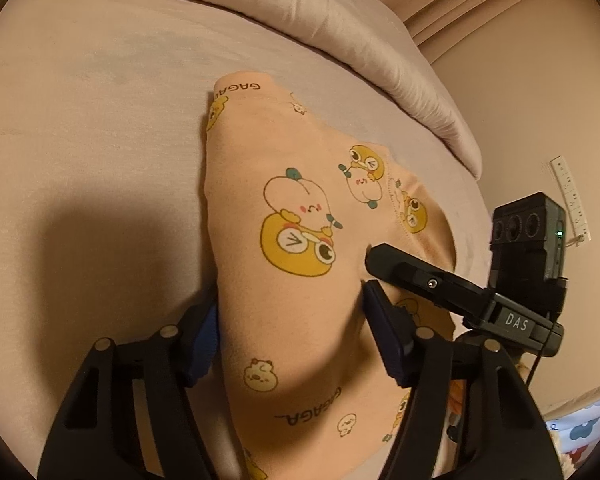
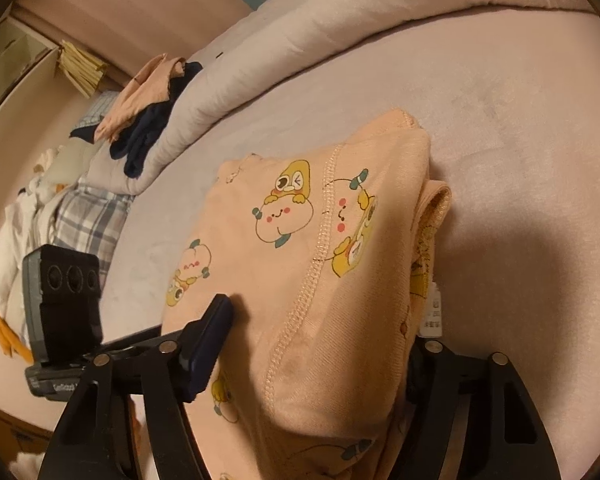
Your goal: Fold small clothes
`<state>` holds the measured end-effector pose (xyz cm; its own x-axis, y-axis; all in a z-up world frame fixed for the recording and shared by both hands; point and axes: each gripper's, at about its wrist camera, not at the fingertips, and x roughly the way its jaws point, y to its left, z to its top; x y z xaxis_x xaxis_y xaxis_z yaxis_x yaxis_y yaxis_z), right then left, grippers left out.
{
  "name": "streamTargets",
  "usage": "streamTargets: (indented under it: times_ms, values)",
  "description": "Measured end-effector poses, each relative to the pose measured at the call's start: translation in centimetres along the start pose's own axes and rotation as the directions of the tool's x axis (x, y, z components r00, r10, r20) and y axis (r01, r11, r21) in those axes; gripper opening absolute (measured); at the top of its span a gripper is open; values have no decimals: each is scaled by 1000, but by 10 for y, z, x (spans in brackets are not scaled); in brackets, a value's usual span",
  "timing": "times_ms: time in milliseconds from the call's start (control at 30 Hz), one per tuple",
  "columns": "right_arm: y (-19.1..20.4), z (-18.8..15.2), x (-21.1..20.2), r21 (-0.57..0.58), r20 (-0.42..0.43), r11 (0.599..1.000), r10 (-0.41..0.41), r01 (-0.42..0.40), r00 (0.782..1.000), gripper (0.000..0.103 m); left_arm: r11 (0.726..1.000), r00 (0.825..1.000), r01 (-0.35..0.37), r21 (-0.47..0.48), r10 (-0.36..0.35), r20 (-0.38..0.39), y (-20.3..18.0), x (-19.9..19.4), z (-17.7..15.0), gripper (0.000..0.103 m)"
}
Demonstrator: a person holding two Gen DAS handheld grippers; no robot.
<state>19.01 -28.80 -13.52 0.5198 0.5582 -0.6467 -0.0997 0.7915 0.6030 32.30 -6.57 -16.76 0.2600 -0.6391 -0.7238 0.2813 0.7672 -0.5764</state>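
Peach printed garment (image 1: 300, 216) is seen bunched between both pairs of jaws, resting on the pale bed sheet (image 1: 80, 128). It is straddled by the left gripper (image 1: 288, 340), with cloth filling the gap between the blue pads; whether the pads actually press on it cannot be told. The right gripper (image 2: 320, 344) is likewise set around a thick, doubled fold, its right finger hidden under the fabric, so its hold cannot be told either. Several layers are already stacked, as judged from the seams and the care label at the edge, yet the bundle is humped, not flat; a final fold and a smoothing appear to be left. Beyond the garment a rolled duvet (image 2: 300, 40) is laid across the bed. Farther off, a heap of peach and navy clothes (image 2: 148, 96) is seen, apparently still unfolded. Nothing is seen blocking the sheet ahead.
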Motion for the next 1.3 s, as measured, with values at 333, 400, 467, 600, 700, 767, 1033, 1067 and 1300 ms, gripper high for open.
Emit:
streamTargets:
  times_ms: [333,400,467,600,700,767,1033,1067,1300]
  values:
    - [3,-2,0,-12,16,998,-54,54,998,54,999,999,-40,18,40,1,-2,3,-1,61]
    - [3,-2,0,-13,16,998,-54,54,998,53,999,999,-40,19,40,0,-2,3,0,61]
    - [4,-2,0,-15,15,998,-60,60,998,52,999,999,-41,20,41,1,-3,3,0,61]
    - [9,-2,1,-44,11,995,-94,95,995,50,999,999,-47,22,47,2,-3,4,0,61]
    - [14,-1,2,-74,12,989,-130,131,991,49,998,998,-62,31,62,3,-4,5,0,60]
    - [16,-2,3,-88,15,986,-144,145,989,49,997,998,-68,37,68,4,-5,6,0,60]
    - [12,-2,2,-82,17,987,-137,138,990,49,996,997,-79,47,78,12,-5,6,-2,60]
    - [12,-2,2,-81,17,987,-136,137,991,49,996,997,-80,48,80,13,-6,6,-3,60]
    - [13,-3,1,-80,16,988,-132,133,991,49,995,996,-87,47,86,13,-7,6,-4,60]
